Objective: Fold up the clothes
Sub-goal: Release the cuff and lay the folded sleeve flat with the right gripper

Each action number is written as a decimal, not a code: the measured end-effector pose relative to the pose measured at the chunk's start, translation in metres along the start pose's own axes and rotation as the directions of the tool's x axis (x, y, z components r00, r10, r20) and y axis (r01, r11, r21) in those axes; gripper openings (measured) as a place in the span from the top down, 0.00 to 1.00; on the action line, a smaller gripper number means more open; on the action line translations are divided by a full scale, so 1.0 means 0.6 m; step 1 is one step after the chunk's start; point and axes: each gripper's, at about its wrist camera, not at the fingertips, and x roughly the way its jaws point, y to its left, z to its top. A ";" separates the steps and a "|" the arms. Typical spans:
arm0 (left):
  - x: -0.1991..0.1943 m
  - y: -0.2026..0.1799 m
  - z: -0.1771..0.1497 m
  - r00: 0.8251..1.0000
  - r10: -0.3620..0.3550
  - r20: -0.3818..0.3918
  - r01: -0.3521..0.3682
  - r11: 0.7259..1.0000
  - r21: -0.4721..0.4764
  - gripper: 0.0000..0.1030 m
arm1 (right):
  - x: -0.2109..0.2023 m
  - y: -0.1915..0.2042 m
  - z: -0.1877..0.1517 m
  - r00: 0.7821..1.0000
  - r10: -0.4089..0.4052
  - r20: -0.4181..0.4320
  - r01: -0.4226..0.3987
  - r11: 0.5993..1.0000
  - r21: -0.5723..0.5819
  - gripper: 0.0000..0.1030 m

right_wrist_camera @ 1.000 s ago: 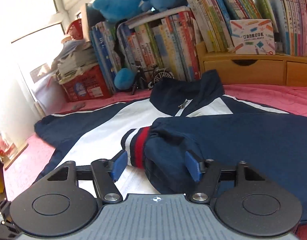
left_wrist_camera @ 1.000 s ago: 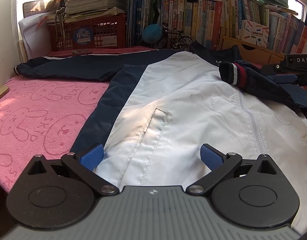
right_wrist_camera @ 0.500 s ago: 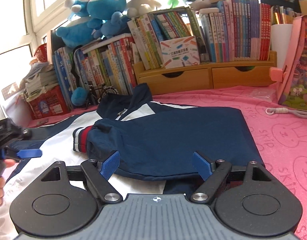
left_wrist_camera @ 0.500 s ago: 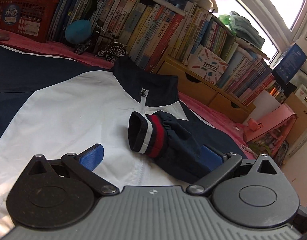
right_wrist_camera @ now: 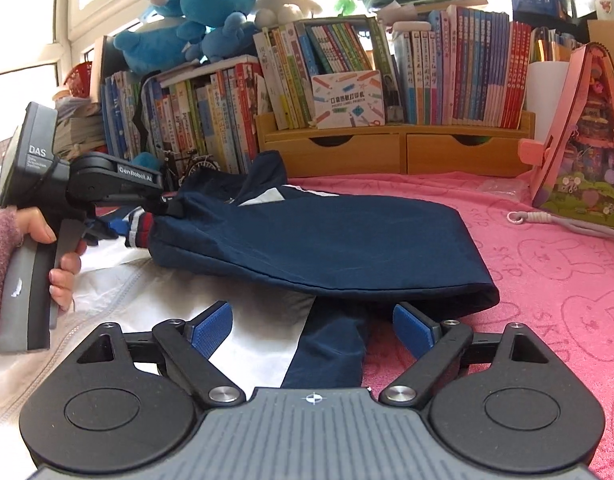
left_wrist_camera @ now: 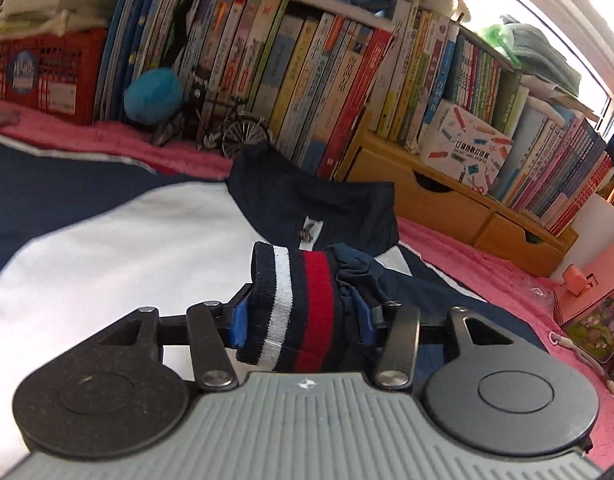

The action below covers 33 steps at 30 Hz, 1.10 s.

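Between the blue pads of the left gripper [left_wrist_camera: 301,316] sits the striped cuff [left_wrist_camera: 293,304] of the jacket's [right_wrist_camera: 319,240] navy sleeve, pinched from both sides. The sleeve lies folded across the white front of the jacket, which is spread on the pink bunny-print cloth [right_wrist_camera: 567,264]. The right gripper [right_wrist_camera: 313,326] hangs with fingers spread wide, nothing between them, just short of the sleeve's folded edge. A hand [right_wrist_camera: 61,256] grips the left tool's handle.
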 end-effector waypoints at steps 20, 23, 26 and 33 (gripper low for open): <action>0.019 0.172 0.046 0.961 0.270 0.063 -0.274 0.960 0.064 0.54 | 0.077 0.127 0.008 0.957 -0.274 0.100 0.286 0.814 -0.505 0.09; -0.015 0.173 0.048 0.977 0.191 0.089 -0.194 0.981 0.028 0.55 | 0.100 0.140 0.014 0.957 -0.278 0.085 0.279 0.803 -0.527 0.09; -0.050 0.174 0.049 0.987 0.112 0.118 -0.112 0.994 -0.006 0.35 | 0.118 0.151 0.013 0.956 -0.287 0.059 0.272 0.796 -0.541 0.08; 0.011 0.100 0.015 0.979 0.194 0.058 -0.203 0.929 0.309 0.23 | 0.132 0.171 0.001 0.946 -0.302 0.115 0.305 0.718 -0.626 0.08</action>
